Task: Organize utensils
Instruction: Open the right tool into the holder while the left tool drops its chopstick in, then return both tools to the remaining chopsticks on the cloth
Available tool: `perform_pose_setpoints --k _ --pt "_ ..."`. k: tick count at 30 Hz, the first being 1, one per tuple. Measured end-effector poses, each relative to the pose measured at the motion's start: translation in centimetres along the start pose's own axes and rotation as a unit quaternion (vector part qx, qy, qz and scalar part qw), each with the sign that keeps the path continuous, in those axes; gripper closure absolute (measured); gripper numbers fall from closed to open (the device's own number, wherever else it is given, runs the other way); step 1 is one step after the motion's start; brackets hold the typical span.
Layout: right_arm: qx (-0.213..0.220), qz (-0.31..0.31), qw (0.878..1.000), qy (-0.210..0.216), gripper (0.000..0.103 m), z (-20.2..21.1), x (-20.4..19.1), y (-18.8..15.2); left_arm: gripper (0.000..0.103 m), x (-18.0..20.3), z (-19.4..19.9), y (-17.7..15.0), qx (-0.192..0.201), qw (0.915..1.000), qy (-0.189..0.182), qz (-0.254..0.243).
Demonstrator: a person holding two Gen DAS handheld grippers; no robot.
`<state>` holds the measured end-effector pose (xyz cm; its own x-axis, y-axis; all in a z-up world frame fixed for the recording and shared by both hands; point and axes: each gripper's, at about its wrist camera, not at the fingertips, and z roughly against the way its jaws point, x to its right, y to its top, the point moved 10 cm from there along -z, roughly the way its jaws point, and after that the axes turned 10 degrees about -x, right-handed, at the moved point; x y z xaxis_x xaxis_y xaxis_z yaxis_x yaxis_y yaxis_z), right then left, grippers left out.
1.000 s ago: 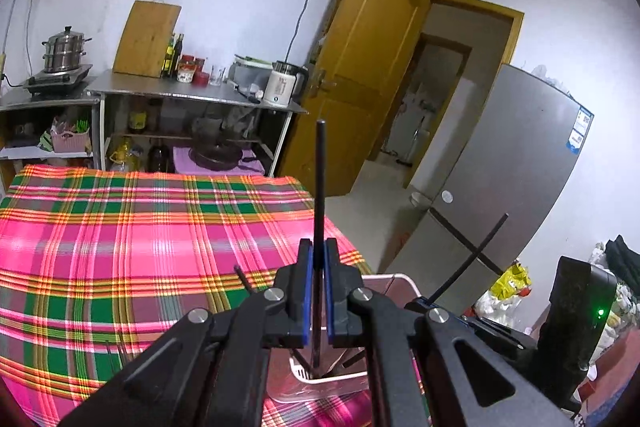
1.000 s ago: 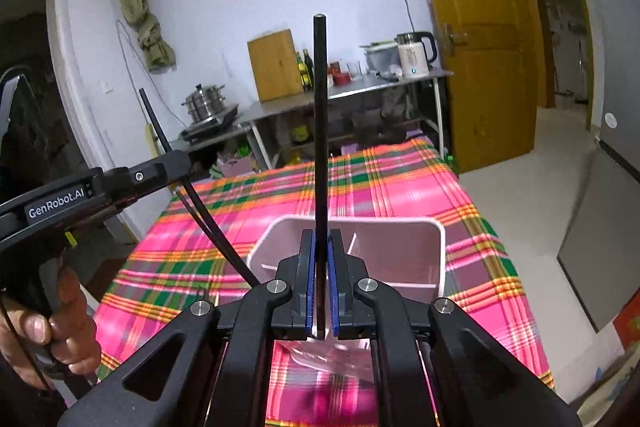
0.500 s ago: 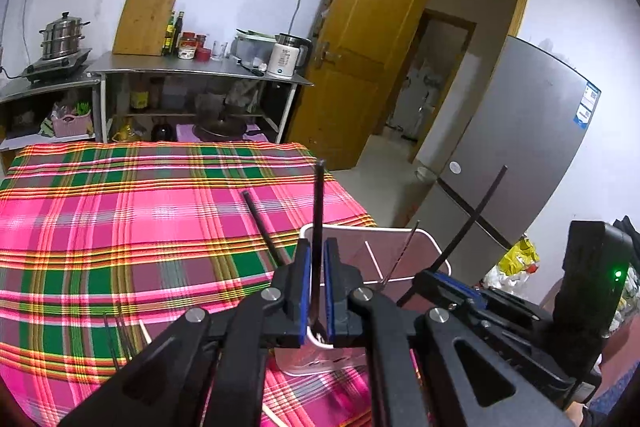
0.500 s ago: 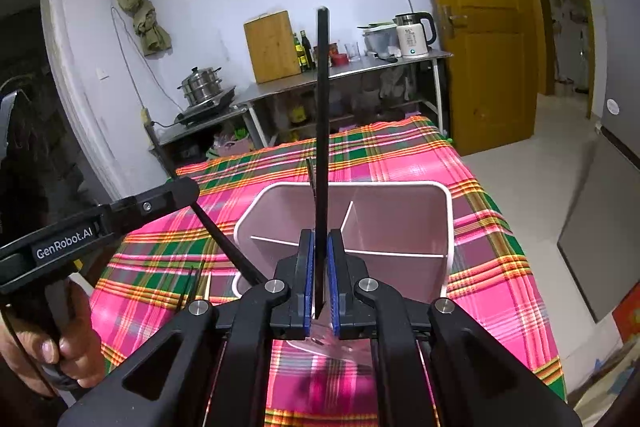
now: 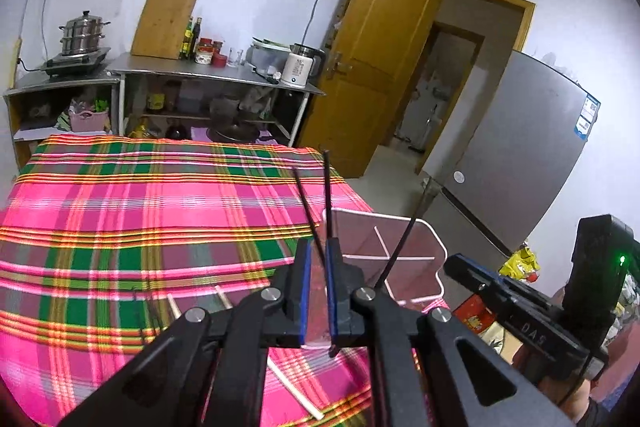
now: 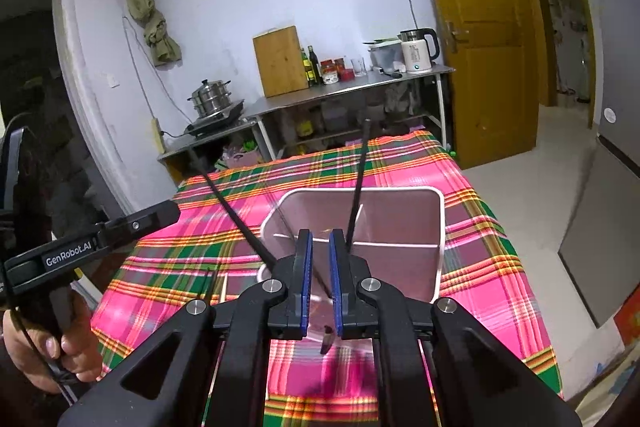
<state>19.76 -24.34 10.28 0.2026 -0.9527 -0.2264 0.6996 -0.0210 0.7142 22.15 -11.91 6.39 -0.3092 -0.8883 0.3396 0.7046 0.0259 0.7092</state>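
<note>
A pale pink divided utensil holder (image 5: 434,251) (image 6: 440,219) stands on the plaid tablecloth. My left gripper (image 5: 316,259) is open; a black chopstick (image 5: 328,203) leans loose against its right finger, and another black chopstick (image 5: 306,203) stands beside it. My right gripper (image 6: 320,251) is open just above the holder; a black chopstick (image 6: 358,187) slants free by its right finger, lower end near the holder. A further black chopstick (image 6: 236,219) leans at the holder's left. The left gripper body (image 6: 96,239) shows to the left.
Pale wooden chopsticks (image 5: 294,387) and thin dark sticks (image 5: 138,319) lie on the plaid cloth (image 5: 160,219) in front of the holder. The table's right edge drops to the floor by a grey fridge (image 5: 520,163). A steel shelf with kettle stands behind (image 5: 216,75).
Both grippers have opened and let go of their black chopsticks, which now lean loose. Both grippers dropped lower toward the holder, and the views tilted down.
</note>
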Motion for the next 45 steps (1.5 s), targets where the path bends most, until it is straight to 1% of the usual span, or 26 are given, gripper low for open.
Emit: perform_pose_setpoints --k 3,6,9,12,16,19,22,23,25,26,27,37,41,45 --pt "0.000 0.009 1.000 0.001 0.094 0.5 -0.8 -0.9 0.095 -0.9 1.3 -1.2 0.007 0.9999 0.011 0.000" --pt "-0.009 0.017 1.000 0.014 0.094 0.7 -2.0 -2.0 0.095 -2.2 2.3 -2.7 0.010 0.9995 0.028 -0.002" --pt "-0.017 0.028 0.999 0.014 0.093 0.6 -2.5 -3.0 0.095 -3.7 3.1 -4.4 0.006 0.9990 0.045 0.006" --pt "-0.030 0.030 0.999 0.016 0.093 0.3 -2.6 -4.2 0.095 -5.2 3.4 -6.1 -0.001 0.9983 0.054 0.021" --pt "-0.040 0.026 0.999 0.014 0.093 0.2 -2.4 -5.1 0.095 -6.6 3.7 -8.2 -0.010 0.9974 0.058 0.042" --pt "-0.045 0.023 0.999 0.009 0.093 0.0 -2.2 -5.4 0.095 -7.1 3.7 -9.4 -0.015 0.9970 0.053 0.053" --pt "-0.048 0.022 0.999 0.010 0.093 0.0 -2.2 -5.6 0.095 -7.4 3.8 -10.0 -0.017 0.9965 0.054 0.062" --pt "-0.049 0.024 0.998 0.011 0.093 -0.1 -2.4 -5.7 0.094 -7.6 3.8 -10.2 -0.017 0.9962 0.054 0.065" --pt "-0.052 0.028 0.998 0.013 0.093 -0.2 -2.9 -6.0 0.087 -7.9 3.9 -10.8 -0.019 0.9955 0.054 0.075" --pt "-0.055 0.031 0.998 0.016 0.093 -0.4 -3.2 -6.2 0.081 -8.1 3.8 -11.0 -0.021 0.9951 0.056 0.079" --pt "-0.058 0.034 0.998 0.019 0.093 -0.5 -3.5 -6.4 0.080 -8.2 3.7 -11.2 -0.023 0.9948 0.058 0.081" --pt "-0.105 0.068 0.991 0.048 0.093 -3.7 -7.2 -9.2 0.079 -10.7 2.1 -13.6 -0.057 0.9889 0.079 0.112" --pt "-0.121 0.073 0.988 0.057 0.093 -4.8 -7.9 -10.1 0.079 -12.2 0.5 -14.1 -0.073 0.9854 0.097 0.119" --pt "-0.130 0.078 0.986 0.061 0.093 -5.5 -8.3 -10.6 0.079 -13.4 -1.7 -14.3 -0.090 0.9825 0.107 0.123"
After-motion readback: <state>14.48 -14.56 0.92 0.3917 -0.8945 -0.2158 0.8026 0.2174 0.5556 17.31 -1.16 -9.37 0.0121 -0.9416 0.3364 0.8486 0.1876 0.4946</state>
